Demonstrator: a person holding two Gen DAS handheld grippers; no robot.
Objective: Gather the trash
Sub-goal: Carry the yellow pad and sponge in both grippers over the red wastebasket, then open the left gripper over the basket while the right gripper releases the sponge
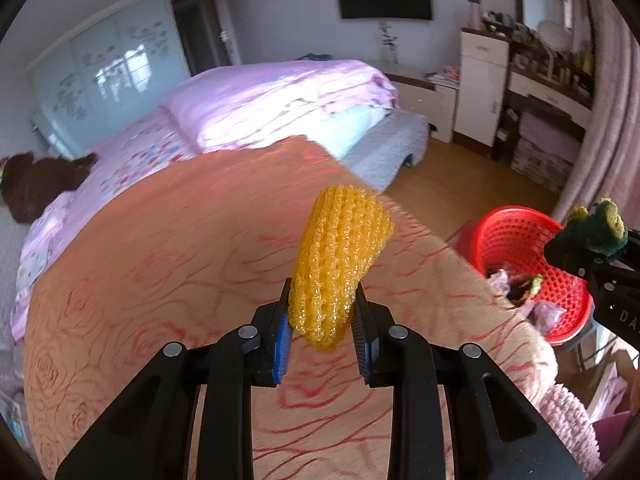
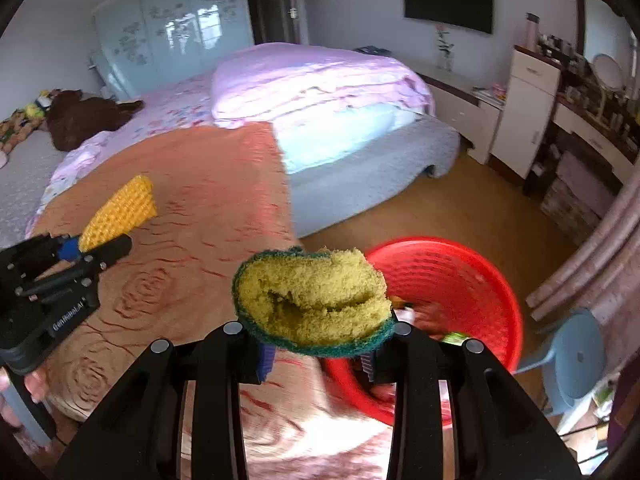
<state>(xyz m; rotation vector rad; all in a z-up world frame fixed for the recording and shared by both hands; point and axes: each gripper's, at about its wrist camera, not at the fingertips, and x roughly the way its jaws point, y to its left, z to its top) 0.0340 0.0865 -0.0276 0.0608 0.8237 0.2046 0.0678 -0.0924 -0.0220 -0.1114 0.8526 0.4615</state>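
1. Holding trash in both: left gripper (image 1: 322,312) clamps yellow foam net (image 1: 340,256) above the bed blanket (image 1: 160,260).
2. Right gripper (image 2: 320,352) pinches a folded sponge (image 2: 312,300), raised by the red basket (image 2: 480,280) rim, likely for dropping.
3. Basket beside the bed already holds scraps.

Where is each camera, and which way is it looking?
Left wrist: sits on the left tool, looks along its fingers at the yellow foam net over the orange blanket.
Right wrist: sits on the right tool, looks at the sponge beside the red basket.
Both show the bed, basket, and each other's tool.
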